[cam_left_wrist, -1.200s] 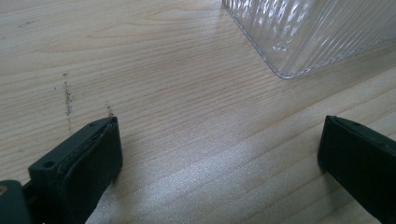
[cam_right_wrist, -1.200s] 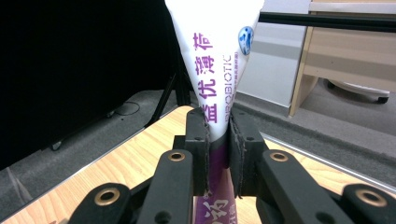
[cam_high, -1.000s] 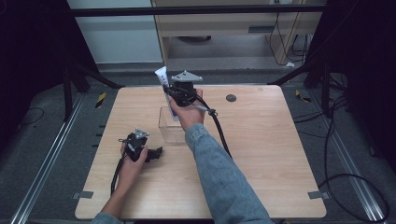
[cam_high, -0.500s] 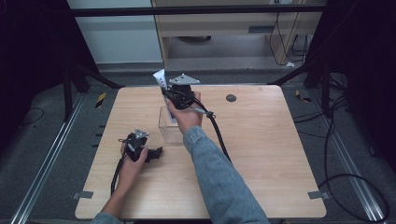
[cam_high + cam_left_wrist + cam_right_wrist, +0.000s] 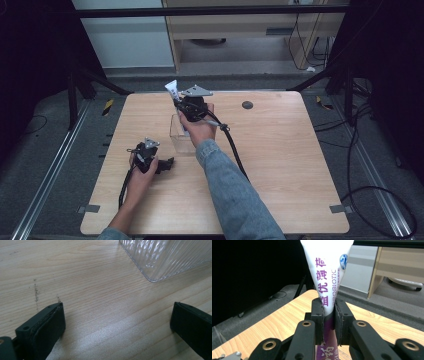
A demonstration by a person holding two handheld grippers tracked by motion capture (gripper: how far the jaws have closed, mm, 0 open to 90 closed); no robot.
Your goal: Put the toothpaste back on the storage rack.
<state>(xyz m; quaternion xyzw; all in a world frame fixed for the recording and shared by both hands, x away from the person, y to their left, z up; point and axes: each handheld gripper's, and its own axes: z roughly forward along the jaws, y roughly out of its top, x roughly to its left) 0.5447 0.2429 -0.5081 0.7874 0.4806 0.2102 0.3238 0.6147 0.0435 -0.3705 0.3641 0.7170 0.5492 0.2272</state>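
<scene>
My right gripper [image 5: 181,102] is held above the clear ribbed container [image 5: 181,135] near the table's middle back, shut on a white and purple tube [image 5: 172,91] that sticks up and away. In the right gripper view the tube [image 5: 325,270] is pinched between the two pads, with purple lettering on its white body. My left gripper [image 5: 167,164] rests low on the table at the front left, jaws wide open with bare wood between them. A corner of the ribbed container [image 5: 162,257] lies just beyond those open jaws.
The wooden table [image 5: 280,165] has open room on its right half. A small dark round disc [image 5: 247,105] lies near the back edge. Black frame posts and cables stand around the table, and a cable trails from the right gripper across the wood.
The right gripper with the tube has shifted slightly back and left above the container. The left gripper has stayed where it was.
</scene>
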